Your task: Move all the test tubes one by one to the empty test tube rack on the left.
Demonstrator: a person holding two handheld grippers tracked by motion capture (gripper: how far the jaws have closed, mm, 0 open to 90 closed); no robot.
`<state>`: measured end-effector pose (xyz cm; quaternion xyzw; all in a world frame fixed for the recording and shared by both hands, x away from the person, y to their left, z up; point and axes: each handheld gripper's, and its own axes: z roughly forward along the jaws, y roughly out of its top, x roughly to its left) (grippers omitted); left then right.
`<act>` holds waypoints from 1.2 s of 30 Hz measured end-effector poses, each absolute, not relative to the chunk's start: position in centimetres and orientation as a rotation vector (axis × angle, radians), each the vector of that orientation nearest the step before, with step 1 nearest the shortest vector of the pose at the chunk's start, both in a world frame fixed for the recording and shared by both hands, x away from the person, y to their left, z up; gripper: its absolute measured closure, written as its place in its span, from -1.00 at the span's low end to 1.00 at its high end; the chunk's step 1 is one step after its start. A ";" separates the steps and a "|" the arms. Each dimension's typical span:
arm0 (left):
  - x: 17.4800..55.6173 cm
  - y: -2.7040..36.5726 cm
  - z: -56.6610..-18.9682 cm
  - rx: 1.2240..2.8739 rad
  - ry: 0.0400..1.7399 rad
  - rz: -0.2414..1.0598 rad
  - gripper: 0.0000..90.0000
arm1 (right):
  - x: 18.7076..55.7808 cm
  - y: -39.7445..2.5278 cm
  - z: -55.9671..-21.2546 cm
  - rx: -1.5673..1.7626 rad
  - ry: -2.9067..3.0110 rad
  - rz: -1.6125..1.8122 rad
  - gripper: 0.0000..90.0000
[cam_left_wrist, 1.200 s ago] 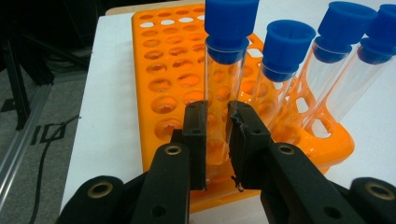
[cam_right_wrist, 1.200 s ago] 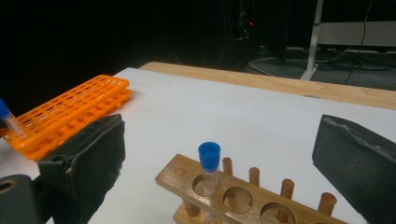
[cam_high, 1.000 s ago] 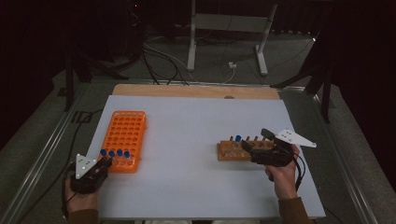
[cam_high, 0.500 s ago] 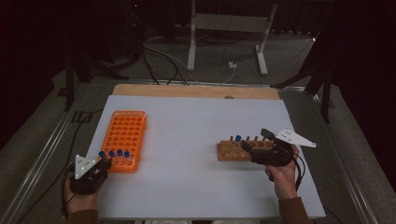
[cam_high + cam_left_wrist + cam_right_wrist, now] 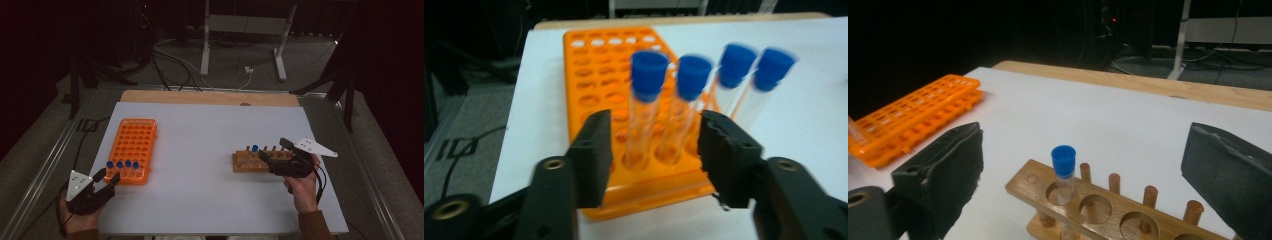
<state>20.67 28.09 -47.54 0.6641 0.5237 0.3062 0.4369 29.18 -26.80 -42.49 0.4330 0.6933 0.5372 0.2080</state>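
Tongs first, from the high view: my left tongs [image 5: 107, 181] sit at the near left corner of the desk [image 5: 200, 200], jaws parted and empty, pointed at the near end of the orange rack [image 5: 134, 145]. Four blue-capped tubes [image 5: 122, 165] stand in the rack's nearest row. My right tongs [image 5: 272, 156] are spread wide at the near right end of the wooden rack [image 5: 255, 161], gripping nothing, and a single capped tube [image 5: 254, 149] stands in that rack toward its left end.

Left gripper view: both black jaws stand apart just short of the orange rack's near edge. The leftmost two tubes [image 5: 647, 107] line up with the gap between them. All four are clear, slim and upright, each with a blue cap (motion blur softens the right pair). I judge them light, stiff and smooth-walled, so likely slippery and breakable if pinched hard. I would take one on the bare wall below the cap, clear of its neighbour.

Right gripper view: these jaws are far apart, framing the wooden rack [image 5: 1108, 205] from just above. The lone tube [image 5: 1064, 172] sits in the first hole, with open holes beside it and a row of pegs behind. The orange rack [image 5: 913, 117] lies well apart at far left.
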 end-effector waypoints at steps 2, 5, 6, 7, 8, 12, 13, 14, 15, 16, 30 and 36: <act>20.5 28.0 -47.1 1.620 1.284 0.760 -0.13 | 29.3 -26.7 -42.6 1.206 1.933 1.475 -0.89; 20.2 27.9 -46.5 1.590 1.266 0.770 -0.36 | 29.5 -26.5 -42.9 1.212 1.941 1.464 -0.86; 20.1 27.8 -46.4 1.582 1.257 0.774 -0.42 | 29.5 -26.4 -43.0 1.211 1.944 1.459 -0.85; 20.1 27.6 -46.2 1.575 1.249 0.774 -0.48 | 29.6 -26.3 -43.1 1.210 1.947 1.454 -0.84; 20.1 27.5 -46.0 1.573 1.241 0.778 -0.55 | 29.7 -26.3 -43.2 1.214 1.951 1.446 -0.83; 20.0 26.6 -45.4 1.577 1.194 0.776 -0.73 | 29.9 -25.8 -43.7 1.210 1.972 1.421 -0.77; 20.0 26.3 -45.2 1.577 1.181 0.766 -0.77 | 30.0 -25.7 -43.7 1.209 1.973 1.417 -0.73; 20.1 26.0 -45.1 1.577 1.176 0.760 -0.80 | 30.1 -25.6 -43.9 1.206 1.977 1.410 -0.70; 20.2 25.7 -45.0 1.582 1.168 0.751 -0.84 | 30.1 -25.5 -43.9 1.207 1.979 1.406 -0.68; 20.3 25.3 -44.9 1.586 1.160 0.741 -0.87 | 30.2 -25.3 -44.1 1.210 1.984 1.401 -0.65; 21.7 21.7 -44.7 1.658 1.116 0.689 -0.98 | 31.1 -23.9 -45.9 1.187 2.058 1.342 0.25; 22.3 20.9 -44.6 1.666 1.108 0.696 -0.98 | 31.3 -23.3 -46.7 1.171 2.077 1.337 0.52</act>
